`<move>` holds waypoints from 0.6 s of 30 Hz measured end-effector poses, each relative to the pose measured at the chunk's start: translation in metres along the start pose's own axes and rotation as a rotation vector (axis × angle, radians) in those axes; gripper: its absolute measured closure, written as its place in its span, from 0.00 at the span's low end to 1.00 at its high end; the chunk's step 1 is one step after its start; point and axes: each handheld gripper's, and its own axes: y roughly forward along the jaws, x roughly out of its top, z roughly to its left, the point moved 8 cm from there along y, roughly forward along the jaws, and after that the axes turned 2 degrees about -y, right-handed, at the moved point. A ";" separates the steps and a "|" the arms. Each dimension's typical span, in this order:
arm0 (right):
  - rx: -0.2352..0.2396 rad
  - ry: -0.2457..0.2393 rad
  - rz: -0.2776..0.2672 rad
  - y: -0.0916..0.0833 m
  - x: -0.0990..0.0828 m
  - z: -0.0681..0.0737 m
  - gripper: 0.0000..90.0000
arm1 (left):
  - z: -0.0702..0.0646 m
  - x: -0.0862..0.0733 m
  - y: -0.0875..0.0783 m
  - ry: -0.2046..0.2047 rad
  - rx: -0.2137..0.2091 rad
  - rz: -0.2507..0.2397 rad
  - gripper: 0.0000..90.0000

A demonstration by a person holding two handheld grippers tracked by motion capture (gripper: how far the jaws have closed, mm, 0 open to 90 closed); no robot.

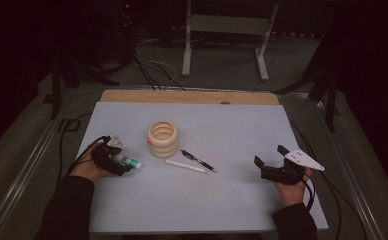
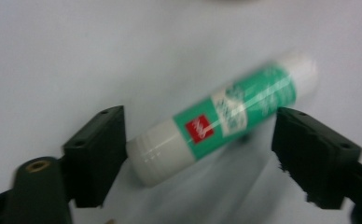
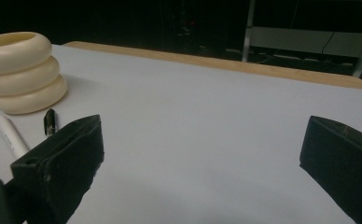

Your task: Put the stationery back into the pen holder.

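In the high view, the glue stick (image 1: 130, 162) is seen lying on the desk (image 1: 222, 210) at the tip of the left gripper (image 1: 113, 161), at 8 o'clock from the ringed holder (image 1: 162, 139); its near end is hidden by the fingers. The right gripper (image 1: 271, 161) is held open, gripping nothing.

In the left gripper view, the blurred stick lies slantwise between the open fingers (image 2: 97, 154); contact with the left one cannot be told.

In the right gripper view, bare desk is seen between the parted fingers; a white pen (image 3: 11, 135) at 9 o'clock is cut off.

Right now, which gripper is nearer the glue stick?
Left. The left gripper has the glue stick between its jaws; the right gripper sits far across the table, past the pens.
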 end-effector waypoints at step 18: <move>0.005 0.000 0.003 0.001 0.000 0.001 0.00 | -0.007 0.003 0.002 0.070 0.002 -0.024 0.34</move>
